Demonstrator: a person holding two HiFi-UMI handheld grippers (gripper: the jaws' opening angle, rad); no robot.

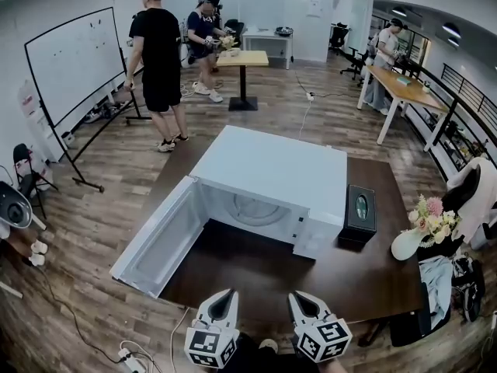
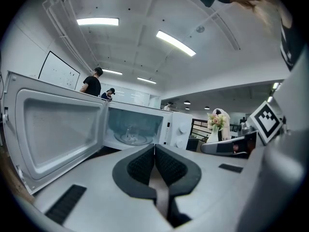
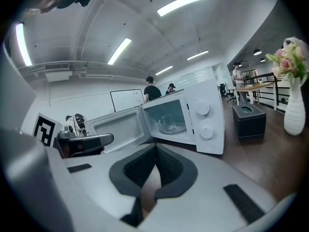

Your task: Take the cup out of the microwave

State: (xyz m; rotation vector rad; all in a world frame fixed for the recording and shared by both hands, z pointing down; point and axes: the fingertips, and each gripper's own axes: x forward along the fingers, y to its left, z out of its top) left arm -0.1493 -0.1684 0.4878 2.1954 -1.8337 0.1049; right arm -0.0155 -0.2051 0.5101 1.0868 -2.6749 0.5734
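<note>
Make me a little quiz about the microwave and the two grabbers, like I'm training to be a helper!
1. True or false: the door of the microwave is open.
2. Where is the glass cup? A) inside the microwave B) on top of it C) on its open door
3. Fill in: the jaws of the left gripper and the right gripper are both ____ and hold nothing.
Key: 1 true; 2 A; 3 shut.

A black box (image 1: 361, 208) and a flower vase (image 1: 409, 243) sit on the dark table (image 1: 365, 282) — a whiteboard (image 1: 74, 64) stands far left.
</note>
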